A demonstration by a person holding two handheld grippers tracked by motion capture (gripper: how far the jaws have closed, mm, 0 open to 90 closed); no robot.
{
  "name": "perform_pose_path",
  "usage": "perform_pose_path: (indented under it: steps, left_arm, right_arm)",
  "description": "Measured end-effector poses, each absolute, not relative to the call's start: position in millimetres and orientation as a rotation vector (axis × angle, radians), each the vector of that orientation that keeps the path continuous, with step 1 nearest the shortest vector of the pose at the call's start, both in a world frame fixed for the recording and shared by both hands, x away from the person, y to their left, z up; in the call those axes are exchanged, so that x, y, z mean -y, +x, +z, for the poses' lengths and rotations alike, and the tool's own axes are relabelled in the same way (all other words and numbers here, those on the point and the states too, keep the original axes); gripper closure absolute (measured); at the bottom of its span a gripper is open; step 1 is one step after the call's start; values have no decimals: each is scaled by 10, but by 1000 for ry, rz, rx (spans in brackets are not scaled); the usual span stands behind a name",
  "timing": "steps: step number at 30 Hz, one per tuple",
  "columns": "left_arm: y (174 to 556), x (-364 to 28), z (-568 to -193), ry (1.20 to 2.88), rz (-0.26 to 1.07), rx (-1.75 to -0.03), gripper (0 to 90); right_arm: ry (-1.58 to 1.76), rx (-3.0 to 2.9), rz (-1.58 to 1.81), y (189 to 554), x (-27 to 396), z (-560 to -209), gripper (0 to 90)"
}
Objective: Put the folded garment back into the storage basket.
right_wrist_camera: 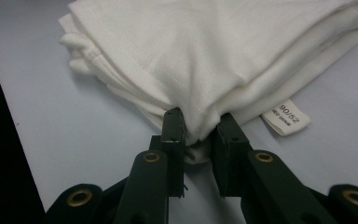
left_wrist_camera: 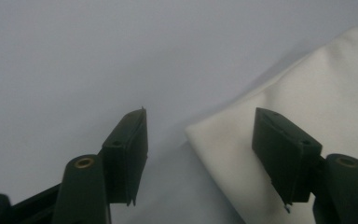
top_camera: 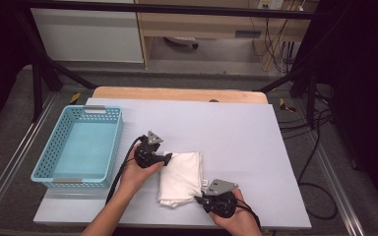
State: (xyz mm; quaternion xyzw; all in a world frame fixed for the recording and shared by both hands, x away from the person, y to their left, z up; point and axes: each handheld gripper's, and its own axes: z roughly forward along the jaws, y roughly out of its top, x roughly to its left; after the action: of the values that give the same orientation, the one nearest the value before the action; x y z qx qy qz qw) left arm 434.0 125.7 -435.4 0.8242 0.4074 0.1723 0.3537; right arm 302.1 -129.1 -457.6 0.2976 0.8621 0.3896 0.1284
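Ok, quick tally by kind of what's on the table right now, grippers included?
Folded white cloth: 1
Blue basket: 1
Grippers: 2, the left gripper and the right gripper
Total: 4

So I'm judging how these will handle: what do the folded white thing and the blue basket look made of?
The folded cloth looks like soft woven or knit fabric, probably cotton: matte, stitched hems, limp stacked layers, a sewn-in size label. The basket looks like rigid moulded plastic: even light blue, smooth, with a regular grid of holes in its walls. The exact fibre can't be told.
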Motion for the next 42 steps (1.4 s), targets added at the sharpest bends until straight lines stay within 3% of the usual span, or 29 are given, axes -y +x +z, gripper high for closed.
perform_pose_path:
  steps: [8,13,16,18,24,42]
  left_arm:
    - [4401,-1238,-4458,2154,379,-1075,449]
    - [4373,-1224,-4460,2146,292,-1051,698]
    - [4374,-1220,-4461,2139,268,-1053,728]
    - [4376,-1222,-4461,2137,245,-1053,796]
    - [4373,-1218,-4432,2132,243,-1067,837]
    - [4408,-1199,-3946,2119,264,-1000,843]
  right_arm:
    - [864,-2510,1133,3022,1294,-4576,766]
    - [864,-2517,1137,3035,1298,-4575,764]
    - [868,-2524,1145,3046,1304,-4575,765]
    - [869,-2532,1155,3068,1306,-4575,782]
    - [867,-2547,1194,3105,1320,-4552,819]
    - [835,-2497,1278,3135,1389,-4281,823]
